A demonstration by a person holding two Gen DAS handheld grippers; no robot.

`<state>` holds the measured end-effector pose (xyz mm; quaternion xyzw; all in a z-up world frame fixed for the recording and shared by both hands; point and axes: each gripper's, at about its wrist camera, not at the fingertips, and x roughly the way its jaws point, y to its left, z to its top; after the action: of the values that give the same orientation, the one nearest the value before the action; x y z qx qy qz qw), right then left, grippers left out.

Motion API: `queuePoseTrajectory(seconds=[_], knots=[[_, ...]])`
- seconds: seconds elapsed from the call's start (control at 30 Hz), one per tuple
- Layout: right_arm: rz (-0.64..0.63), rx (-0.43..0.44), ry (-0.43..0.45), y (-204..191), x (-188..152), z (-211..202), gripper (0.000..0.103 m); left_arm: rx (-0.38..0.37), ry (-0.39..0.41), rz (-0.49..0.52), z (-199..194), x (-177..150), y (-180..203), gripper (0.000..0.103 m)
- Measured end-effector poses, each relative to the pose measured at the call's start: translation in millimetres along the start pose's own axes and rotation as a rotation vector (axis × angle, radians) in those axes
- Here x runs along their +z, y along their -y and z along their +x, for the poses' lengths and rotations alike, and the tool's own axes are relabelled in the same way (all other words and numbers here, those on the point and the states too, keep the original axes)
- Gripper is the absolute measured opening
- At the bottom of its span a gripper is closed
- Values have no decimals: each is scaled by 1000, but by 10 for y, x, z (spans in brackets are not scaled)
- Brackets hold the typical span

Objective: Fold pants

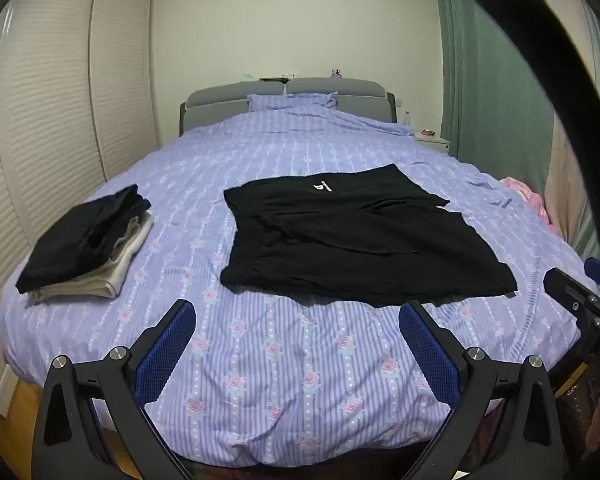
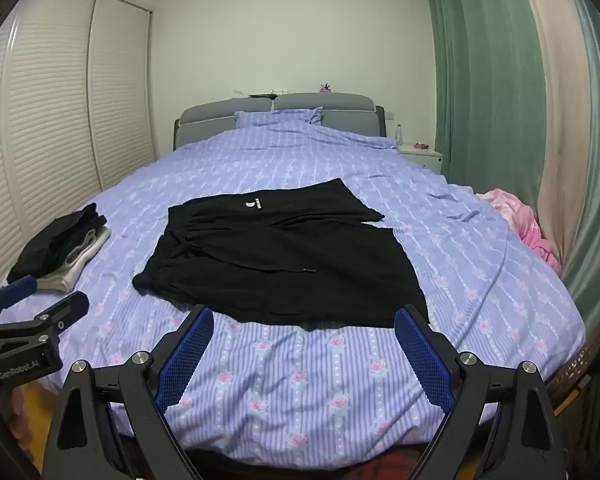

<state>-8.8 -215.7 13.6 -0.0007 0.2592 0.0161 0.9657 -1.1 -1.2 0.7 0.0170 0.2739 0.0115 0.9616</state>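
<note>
While both hand-held grippers, left [image 1: 298, 312] and right [image 2: 304, 318], gape empty, the black pants [image 2: 284, 256] lie just beyond them.

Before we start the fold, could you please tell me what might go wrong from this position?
1. The black pants already lie partly doubled and wrinkled, so a pinch may catch only one layer and fold crooked.
2. Both tongs, left and right, hang open short of the near hem and could grab the bedspread too.
3. The folded stack is close; a dragged leg could topple it.

Headboard clutter [image 1: 284, 77] too small; pink fabric [image 2: 528, 224] partly hidden.
</note>
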Motion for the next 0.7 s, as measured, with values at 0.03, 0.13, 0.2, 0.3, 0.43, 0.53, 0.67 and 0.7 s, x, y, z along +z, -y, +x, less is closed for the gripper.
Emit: queuePoseTrajectory(seconds=[0.03,0.13,0.2,0.3,0.43,0.53,0.67,0.7], knots=[[-2,1,-5,1,0,0,93,2,4,4,-4,1,1,103],[-3,2,-3,-4,6,2,93,-10,4,-7,-3,14,-17,103],[2,5,0,41,12,-28,93,-26,7,-19,1,22,-28,103],[13,15,9,48,40,-15,93,-63,23,-27,-35,16,-61,103],[15,16,30,51,36,-46,93,-40,31,-37,-51,18,-38,103],[13,16,30,42,39,-45,93,-49,36,-42,-64,21,-41,103],[17,19,28,40,35,-48,93,-56,45,-44,-89,11,-25,103],[18,21,28,41,36,-48,93,-59,45,-45,-106,45,-55,103]])
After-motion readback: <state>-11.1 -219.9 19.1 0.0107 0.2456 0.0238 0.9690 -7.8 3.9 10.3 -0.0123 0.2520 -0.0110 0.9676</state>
